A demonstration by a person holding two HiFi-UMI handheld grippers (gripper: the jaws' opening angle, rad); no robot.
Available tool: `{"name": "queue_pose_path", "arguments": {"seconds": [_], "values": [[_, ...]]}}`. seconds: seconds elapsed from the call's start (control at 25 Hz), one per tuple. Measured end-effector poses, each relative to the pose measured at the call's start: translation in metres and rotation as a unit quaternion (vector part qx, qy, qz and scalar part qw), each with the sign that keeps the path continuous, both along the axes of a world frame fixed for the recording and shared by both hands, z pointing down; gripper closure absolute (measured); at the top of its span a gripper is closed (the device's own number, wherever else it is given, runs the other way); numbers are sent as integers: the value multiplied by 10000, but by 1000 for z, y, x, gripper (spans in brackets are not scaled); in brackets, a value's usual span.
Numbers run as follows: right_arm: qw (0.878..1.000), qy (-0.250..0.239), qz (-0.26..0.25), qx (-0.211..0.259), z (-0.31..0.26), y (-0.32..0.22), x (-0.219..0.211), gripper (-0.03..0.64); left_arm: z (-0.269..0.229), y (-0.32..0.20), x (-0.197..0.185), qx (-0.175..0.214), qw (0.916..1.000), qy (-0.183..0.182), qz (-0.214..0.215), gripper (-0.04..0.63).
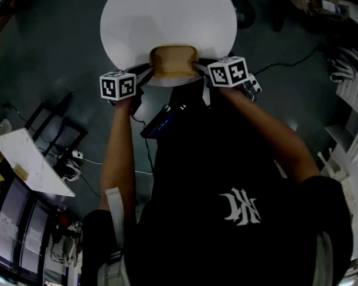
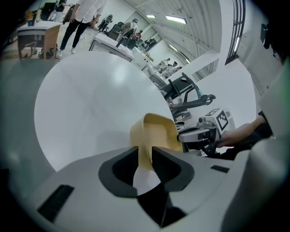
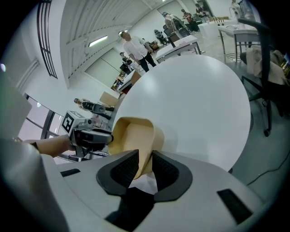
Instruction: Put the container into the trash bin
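Left gripper (image 2: 145,153): my jaws are nearly together, pinching the left wall of the container (image 1: 173,62)
Container: sits at the near edge of the table (image 1: 169,16)
Right gripper (image 3: 144,159): jaws narrow, pressed on its right wall
Lift: I'd squeeze gently and raise both sides level; no bin in sight

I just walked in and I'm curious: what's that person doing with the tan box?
A person holds the left gripper and the right gripper, one on each side of the tan container. Each gripper's fingers pinch one side wall. The container is at the near edge of the white table. No trash bin shows.
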State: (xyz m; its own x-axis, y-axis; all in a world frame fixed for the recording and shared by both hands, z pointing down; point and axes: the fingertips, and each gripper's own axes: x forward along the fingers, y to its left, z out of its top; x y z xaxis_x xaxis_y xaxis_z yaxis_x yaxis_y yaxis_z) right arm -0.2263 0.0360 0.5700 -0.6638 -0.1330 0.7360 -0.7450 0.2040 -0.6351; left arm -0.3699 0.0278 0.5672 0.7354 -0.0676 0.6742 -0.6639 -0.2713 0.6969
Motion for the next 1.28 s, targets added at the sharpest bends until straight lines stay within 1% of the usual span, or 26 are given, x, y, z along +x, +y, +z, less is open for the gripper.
{"name": "queue_pose_path", "arguments": {"seconds": [0.16, 0.32, 0.48, 0.72, 1.0, 1.12, 1.28], "values": [[9999, 100, -9, -41, 3, 2, 1, 532, -1, 2, 2, 2, 10000, 33, 33, 525], [9999, 134, -37, -81, 3, 2, 3, 540, -2, 1, 2, 26, 10000, 85, -30, 528], [9999, 136, -37, -18, -2, 0, 6, 549, -7, 1, 5, 50, 9999, 127, -20, 540], [9998, 130, -95, 147, -13, -5, 11, 557, -23, -11, 7, 344, 9993, 100, -84, 552], [9986, 112, -87, 501, -35, -24, 34, 558, -46, -27, 29, 668, 9975, 158, -153, 552], [9982, 47, -106, 596, -43, -36, 42, 560, -51, -34, 38, 712, 9971, 216, -187, 554], [9974, -86, -115, 708, -52, -47, 63, 561, -58, -41, 54, 827, 9963, 95, -207, 554]]}}
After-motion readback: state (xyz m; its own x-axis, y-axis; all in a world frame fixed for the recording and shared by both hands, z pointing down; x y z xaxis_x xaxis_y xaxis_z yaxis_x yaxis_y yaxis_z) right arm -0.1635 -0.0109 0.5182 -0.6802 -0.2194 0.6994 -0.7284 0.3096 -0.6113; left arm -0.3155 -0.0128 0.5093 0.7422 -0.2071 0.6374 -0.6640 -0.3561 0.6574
